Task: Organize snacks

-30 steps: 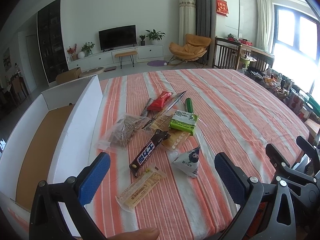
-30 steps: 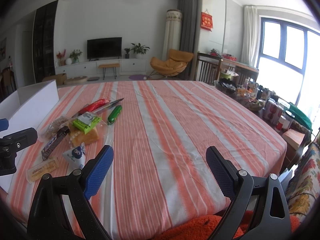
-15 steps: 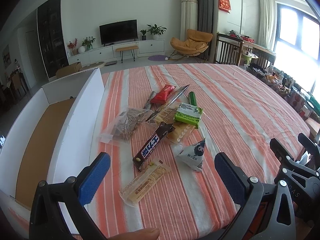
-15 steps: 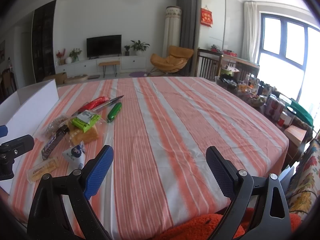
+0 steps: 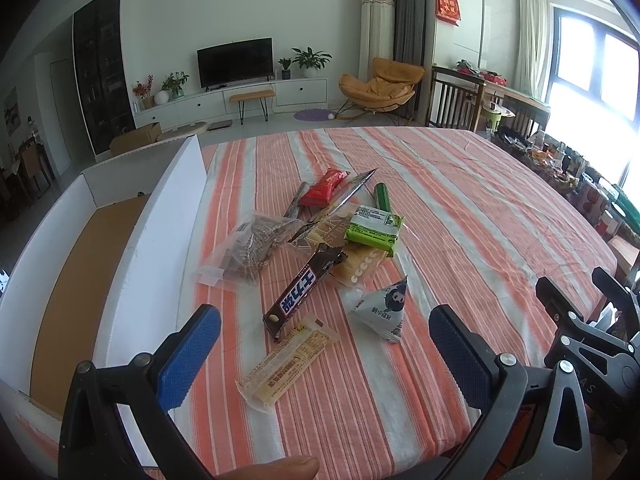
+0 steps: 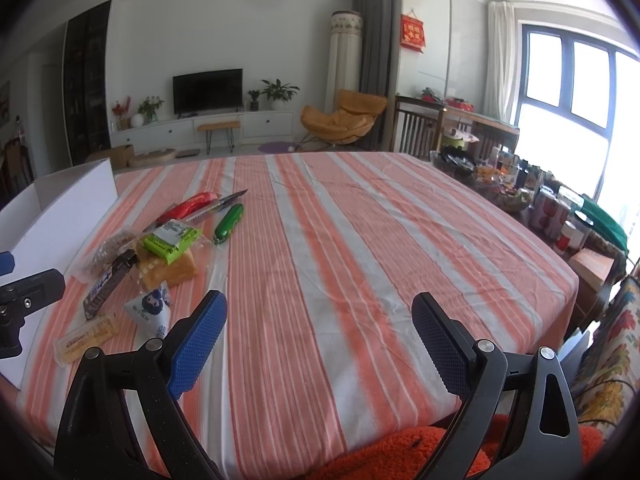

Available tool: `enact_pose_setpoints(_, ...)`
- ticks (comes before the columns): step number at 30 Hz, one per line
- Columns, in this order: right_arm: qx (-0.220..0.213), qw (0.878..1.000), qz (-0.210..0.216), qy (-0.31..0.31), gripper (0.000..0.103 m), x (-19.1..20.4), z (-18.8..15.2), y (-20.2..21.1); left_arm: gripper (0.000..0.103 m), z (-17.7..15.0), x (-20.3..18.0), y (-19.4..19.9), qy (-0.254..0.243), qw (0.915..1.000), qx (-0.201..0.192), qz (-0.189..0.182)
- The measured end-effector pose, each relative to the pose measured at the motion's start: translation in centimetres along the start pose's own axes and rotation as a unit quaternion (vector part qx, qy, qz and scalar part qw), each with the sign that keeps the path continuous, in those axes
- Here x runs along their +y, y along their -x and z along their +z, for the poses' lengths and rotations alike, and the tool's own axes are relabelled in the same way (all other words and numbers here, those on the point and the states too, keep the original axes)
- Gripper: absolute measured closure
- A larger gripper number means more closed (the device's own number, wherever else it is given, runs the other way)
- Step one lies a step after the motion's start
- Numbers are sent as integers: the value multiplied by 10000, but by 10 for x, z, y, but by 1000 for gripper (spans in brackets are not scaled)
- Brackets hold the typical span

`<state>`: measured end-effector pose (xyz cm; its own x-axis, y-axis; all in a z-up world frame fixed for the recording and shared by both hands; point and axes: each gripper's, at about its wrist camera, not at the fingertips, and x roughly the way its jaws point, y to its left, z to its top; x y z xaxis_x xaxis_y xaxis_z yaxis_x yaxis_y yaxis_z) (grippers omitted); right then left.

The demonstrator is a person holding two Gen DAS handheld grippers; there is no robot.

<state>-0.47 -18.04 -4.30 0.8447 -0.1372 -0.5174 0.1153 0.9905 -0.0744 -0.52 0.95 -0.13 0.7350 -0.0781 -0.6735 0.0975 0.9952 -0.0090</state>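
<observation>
A pile of snacks lies on the striped tablecloth: a dark chocolate bar (image 5: 303,291), a pale wafer bar (image 5: 285,365), a white triangular pouch (image 5: 382,308), a green packet (image 5: 374,229), a clear bag of brown snacks (image 5: 250,249), a red packet (image 5: 324,187) and a green stick (image 5: 382,195). An open white box (image 5: 160,236) with a brown floor stands left of them. My left gripper (image 5: 324,352) is open and empty, just short of the wafer bar. My right gripper (image 6: 318,340) is open and empty, right of the pile (image 6: 168,240).
The table's right edge (image 5: 600,240) drops off near a low table crowded with cans and jars (image 6: 552,208). The right gripper's body (image 5: 592,344) sits at the lower right of the left wrist view. An orange fuzzy cloth (image 6: 400,452) lies below the near edge.
Both grippers have edged forward and a little higher over the table; the snacks look slightly nearer. Nothing was grasped and both stay open.
</observation>
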Motion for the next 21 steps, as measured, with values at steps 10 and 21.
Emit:
enact_pose_setpoints(10,9,10000,1,0,7,-1,0,0,0,0,-3,-1,-31,10000,46,-33)
enact_pose_setpoints(21,189,9987,167,-452,7,-15,-3,-6,0,16,32,1,212,9977,388,-506)
